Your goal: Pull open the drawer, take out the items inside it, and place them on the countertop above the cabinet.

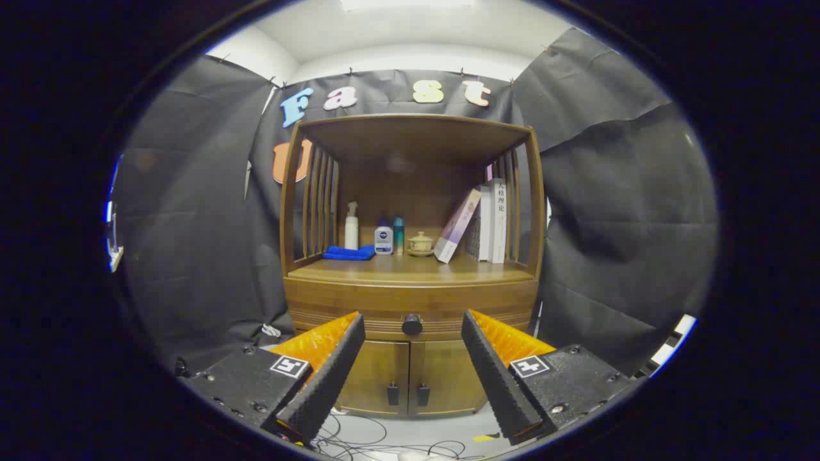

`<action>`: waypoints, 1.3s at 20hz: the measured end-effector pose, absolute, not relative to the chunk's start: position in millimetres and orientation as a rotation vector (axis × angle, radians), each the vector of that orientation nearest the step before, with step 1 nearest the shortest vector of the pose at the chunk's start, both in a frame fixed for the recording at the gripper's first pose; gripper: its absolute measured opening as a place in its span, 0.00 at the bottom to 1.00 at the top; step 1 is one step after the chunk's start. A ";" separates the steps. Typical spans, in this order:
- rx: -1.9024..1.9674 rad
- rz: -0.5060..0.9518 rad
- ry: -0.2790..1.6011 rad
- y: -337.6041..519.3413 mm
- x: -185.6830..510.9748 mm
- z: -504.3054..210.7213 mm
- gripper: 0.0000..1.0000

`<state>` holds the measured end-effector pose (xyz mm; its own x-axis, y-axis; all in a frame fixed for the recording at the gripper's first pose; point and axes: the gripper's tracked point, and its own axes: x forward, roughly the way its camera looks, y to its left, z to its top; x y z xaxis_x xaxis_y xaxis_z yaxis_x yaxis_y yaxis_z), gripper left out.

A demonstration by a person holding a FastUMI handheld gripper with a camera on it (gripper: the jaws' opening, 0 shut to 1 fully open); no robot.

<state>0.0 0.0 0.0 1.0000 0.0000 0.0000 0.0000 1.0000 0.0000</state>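
A wooden cabinet (410, 301) stands ahead against the black cloth wall. Its drawer (359, 307) is closed, with a round dark knob (412, 324) at its middle. The drawer's contents are hidden. The countertop (397, 270) lies just above the drawer, under an open shelf canopy. My gripper (413, 330) is open, its two black ribbed fingers (333, 358) spread wide. The knob sits beyond the fingertips, centred in the gap between them, and nothing is held.
At the back of the countertop sit a folded blue cloth (348, 253), a white spray bottle (352, 227), two small bottles (384, 240), a small lidded pot (420, 243) and leaning books (477, 221). Two lower doors (410, 378) with small handles sit under the drawer. Cables (359, 438) lie on the floor.
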 end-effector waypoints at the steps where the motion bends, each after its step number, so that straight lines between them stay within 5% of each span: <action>1: 0.005 0.006 0.003 2.6 0.4 -1.1 1.00; 26: -0.023 0.037 -0.032 12.6 43.7 7.9 0.99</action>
